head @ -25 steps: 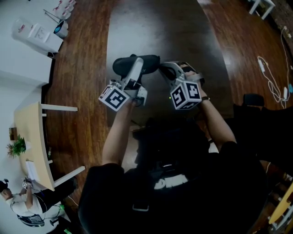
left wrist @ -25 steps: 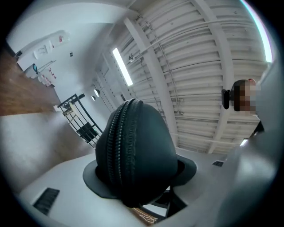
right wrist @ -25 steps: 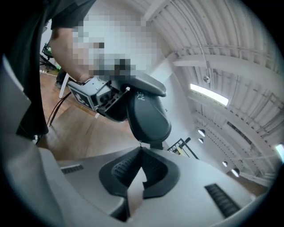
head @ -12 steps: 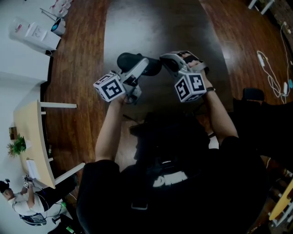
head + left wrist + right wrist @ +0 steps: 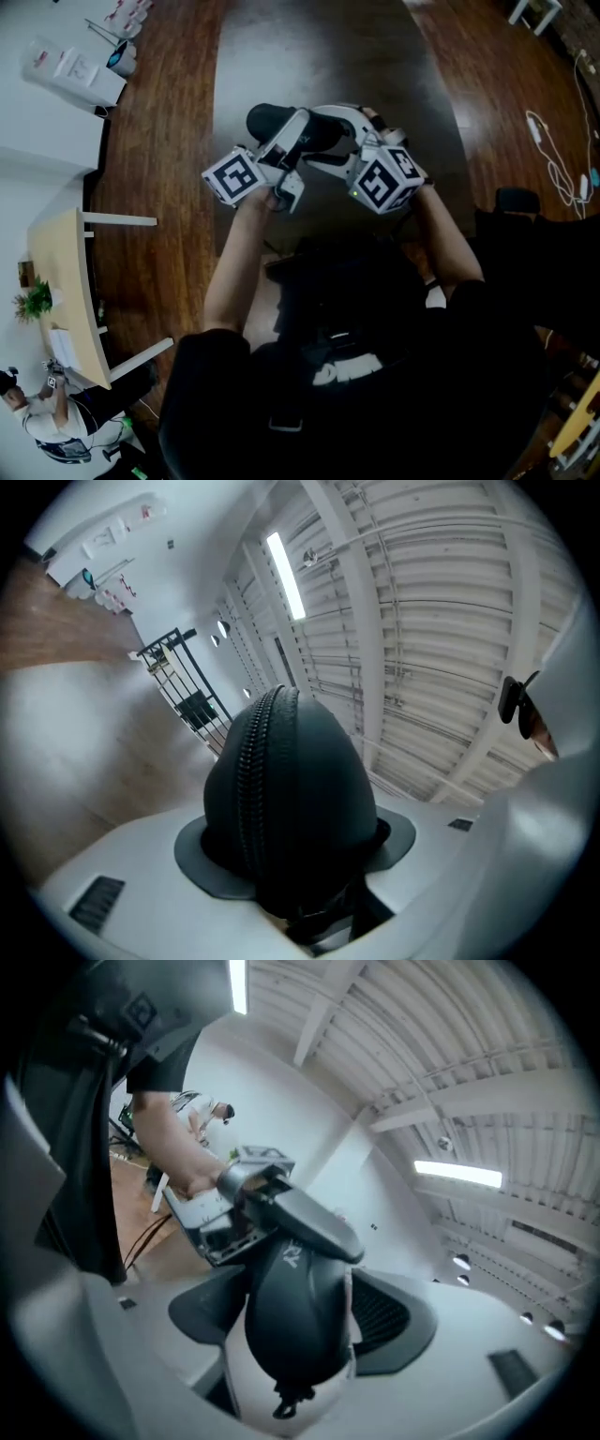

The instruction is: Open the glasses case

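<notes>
A black zipped glasses case (image 5: 298, 131) hangs in the air in front of the person, between both grippers. My left gripper (image 5: 292, 129) is shut on its left end; in the left gripper view the case (image 5: 291, 789) fills the space between the pads, zipper line upward. My right gripper (image 5: 336, 142) has just been opening its jaws, and they stand wide around the case's right end. In the right gripper view the case (image 5: 295, 1316) sits between the pads (image 5: 398, 1321) with a thin gap on the right, its zipper pull (image 5: 284, 1406) dangling below.
Below is a wooden floor with a dark mat (image 5: 328, 56). A pale table (image 5: 66, 281) stands at the left, a white box (image 5: 80, 70) at the upper left, a white cable (image 5: 553, 159) at the right. Another person (image 5: 47, 422) is at the lower left.
The right gripper has swung in toward the case and its jaws, shut beside the case's end before, now straddle it. The left gripper and case shifted slightly right.
</notes>
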### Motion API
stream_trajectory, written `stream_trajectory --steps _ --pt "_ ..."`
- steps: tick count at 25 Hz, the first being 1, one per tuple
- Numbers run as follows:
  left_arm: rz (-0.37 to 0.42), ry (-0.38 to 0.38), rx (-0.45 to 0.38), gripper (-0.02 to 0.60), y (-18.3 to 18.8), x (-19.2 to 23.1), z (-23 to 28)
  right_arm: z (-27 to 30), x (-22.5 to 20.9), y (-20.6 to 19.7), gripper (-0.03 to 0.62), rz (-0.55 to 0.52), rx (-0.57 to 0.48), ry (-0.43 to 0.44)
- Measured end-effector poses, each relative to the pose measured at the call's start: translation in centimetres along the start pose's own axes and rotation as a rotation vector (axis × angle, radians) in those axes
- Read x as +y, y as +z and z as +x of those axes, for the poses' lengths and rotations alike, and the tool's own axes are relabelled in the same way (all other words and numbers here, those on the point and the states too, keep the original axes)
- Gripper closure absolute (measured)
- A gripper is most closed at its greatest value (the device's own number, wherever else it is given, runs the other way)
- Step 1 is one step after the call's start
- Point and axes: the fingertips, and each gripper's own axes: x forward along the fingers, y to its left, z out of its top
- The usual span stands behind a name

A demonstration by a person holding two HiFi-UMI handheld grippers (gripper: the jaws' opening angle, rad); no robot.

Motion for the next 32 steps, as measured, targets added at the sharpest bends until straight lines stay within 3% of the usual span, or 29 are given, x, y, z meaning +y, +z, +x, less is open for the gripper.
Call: stream_trajectory --steps 3,6,10,15,20,21,23,25,27,29,30,32 --pt "0.041 -0.024 0.010 0.310 -0.2 -1.0 0.3 0.2 0.3 -0.2 0.238 0.035 -0.024 0.044" --pt "0.051 -0.132 -0.031 0.237 0.7 -2.1 0.0 -0.8 -0.4 1.3 0.246 0.360 -0.155 0.127" --pt "0.063 -0.264 -0.052 0.213 0.7 -4.1 -0.8 -2.6 -1.0 2.1 0.247 0.730 -0.316 0.262" --pt "0.069 -0.326 -0.074 0.207 1.0 -5.2 -0.9 -3.7 -2.5 2.1 0.250 1.045 -0.493 0.374" --pt "0.098 -0.356 -0.062 0.226 0.9 -5.7 -1.2 -5.3 -5.3 1.2 0.258 1.571 -0.773 0.559" --pt "0.093 -0.352 -0.057 0.242 0.8 -5.6 -1.1 -5.5 -5.6 1.0 0.261 1.622 -0.805 0.582" --pt "0.067 -0.329 -0.047 0.267 0.6 -5.1 -0.9 -5.6 -5.6 0.6 0.260 1.615 -0.799 0.559" --pt "0.054 -0.284 -0.071 0.312 0.8 -4.3 -0.8 -6.1 -6.8 -0.6 0.271 1.565 -0.780 0.433" --pt "0.058 -0.195 -0.126 0.328 1.6 -2.9 -0.8 -7.4 -9.2 -2.9 0.286 1.448 -0.722 0.163" --pt "0.056 -0.069 -0.174 0.331 2.7 -0.8 -1.0 -9.3 -10.5 -3.5 0.289 1.210 -0.621 -0.077" --pt "0.054 -0.014 -0.188 0.333 3.1 0.2 -1.2 -9.7 -10.0 -2.2 0.299 1.069 -0.580 -0.099" --pt "0.049 0.055 -0.204 0.334 3.6 1.6 -1.6 -8.8 -6.7 2.6 0.327 0.832 -0.511 0.024"
